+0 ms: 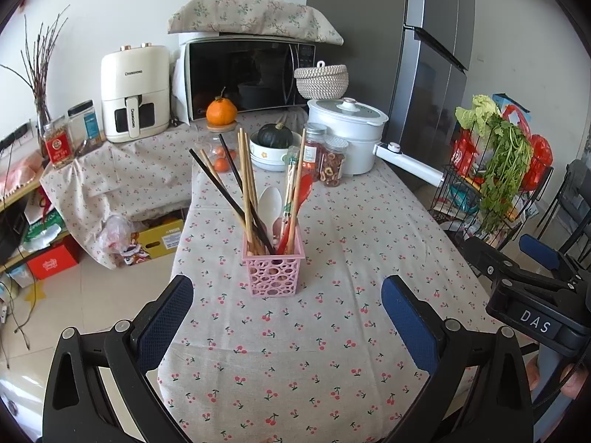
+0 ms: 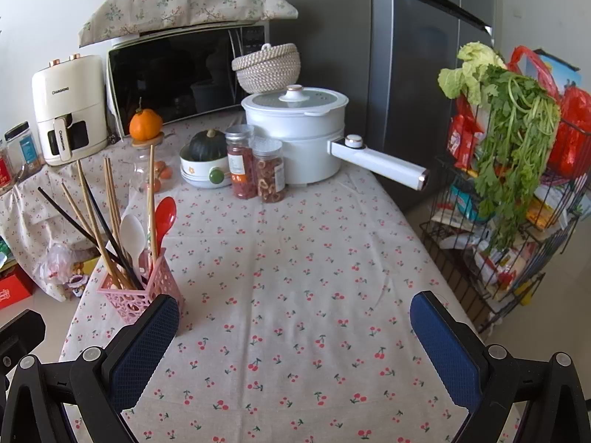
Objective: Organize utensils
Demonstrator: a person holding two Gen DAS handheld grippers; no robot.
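Note:
A pink perforated utensil holder [image 1: 273,272] stands on the cherry-print tablecloth [image 1: 332,332]. It holds several wooden and black chopsticks [image 1: 246,184], a white spoon [image 1: 269,205] and a red spoon [image 1: 301,193]. My left gripper [image 1: 288,317] is open and empty, just in front of the holder. My right gripper [image 2: 295,339] is open and empty over bare cloth; the holder [image 2: 136,295] with its chopsticks [image 2: 94,217] and spoons sits by its left finger. The right gripper also shows in the left wrist view [image 1: 535,269] at the right edge.
At the table's far end stand a white pot with a long handle [image 2: 299,136], two spice jars [image 2: 256,168], a bowl with a dark squash [image 2: 205,162] and a glass jar [image 1: 218,146]. A wire rack with greens [image 2: 509,184] stands right of the table. Microwave [image 1: 247,74] and air fryer [image 1: 135,92] sit behind.

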